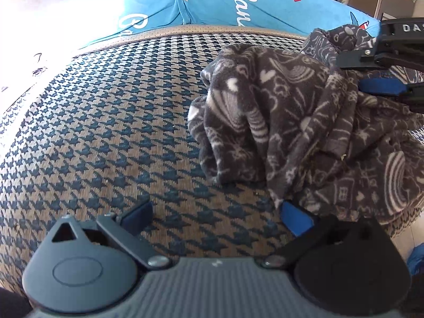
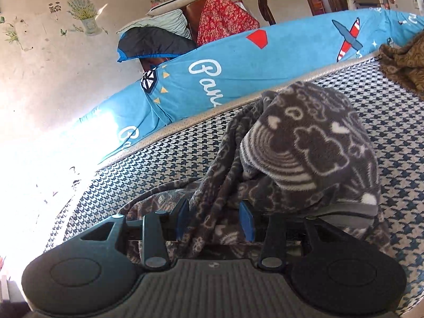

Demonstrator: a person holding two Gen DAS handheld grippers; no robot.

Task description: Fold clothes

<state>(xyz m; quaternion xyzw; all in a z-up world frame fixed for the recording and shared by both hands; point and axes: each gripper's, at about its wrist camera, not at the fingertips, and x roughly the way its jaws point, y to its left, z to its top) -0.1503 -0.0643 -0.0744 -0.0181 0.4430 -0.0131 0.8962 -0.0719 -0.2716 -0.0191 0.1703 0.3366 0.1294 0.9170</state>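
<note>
Left gripper (image 1: 216,218): jaws spread wide, nothing between them but bare houndstooth cushion (image 1: 92,132). Its right-hand pad sits touching or just beside the near hem of the fleece (image 1: 278,111); I can't tell which. The garment lies ahead and to the right of this tool, bunched in a tall heap, well off the tool's centre line.

Right gripper (image 2: 216,221): jaws part-way apart, a rope of fleece (image 2: 304,145) folds running up between the pads. The pads (image 2: 246,220) look slack on the cloth rather than biting; treat this as not gripping. The bulk of the heap stands directly ahead, leaning slightly to the right of the tool.

Long axis: hard to call. The bunch runs roughly from your right gripper across toward your left.

Judgement: your right hand is the nearer, already in the cloth. Your left needs to shift right to catch the hem. Task is early; nothing lies flat yet.

Beyond the heap: blue sheet (image 1: 212,2) along the cushion's far edge.
</note>
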